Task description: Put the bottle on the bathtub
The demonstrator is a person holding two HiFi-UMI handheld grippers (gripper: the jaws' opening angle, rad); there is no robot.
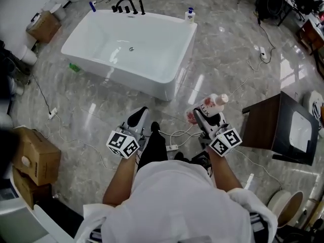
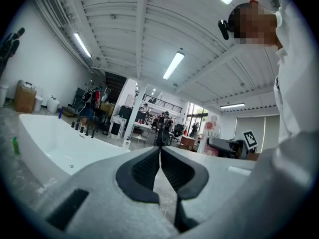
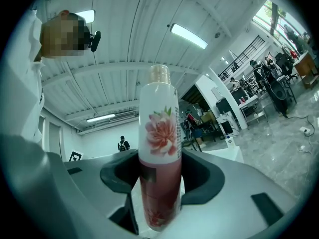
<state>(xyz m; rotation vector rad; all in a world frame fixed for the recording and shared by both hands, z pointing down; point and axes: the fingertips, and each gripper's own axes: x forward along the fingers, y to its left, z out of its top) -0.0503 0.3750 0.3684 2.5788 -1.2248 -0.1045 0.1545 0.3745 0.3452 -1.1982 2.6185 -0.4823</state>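
A white and pink bottle (image 3: 159, 148) with a flower label and a pale cap stands upright between the jaws of my right gripper (image 3: 160, 180), which is shut on it. In the head view the same bottle (image 1: 211, 104) pokes out of the right gripper (image 1: 198, 116) above the marble floor, well short of the white bathtub (image 1: 174, 23). My left gripper (image 2: 160, 171) is shut with nothing between its dark pads and points towards the bathtub (image 2: 35, 133). The left gripper (image 1: 136, 119) hovers beside the right one.
A small white bottle (image 1: 190, 15) stands on the tub's far right corner, and black taps (image 1: 125, 6) on its far rim. A dark cabinet with a basin (image 1: 283, 128) is at the right. Cardboard boxes (image 1: 34, 158) lie at the left. Cables (image 1: 174, 135) run across the floor.
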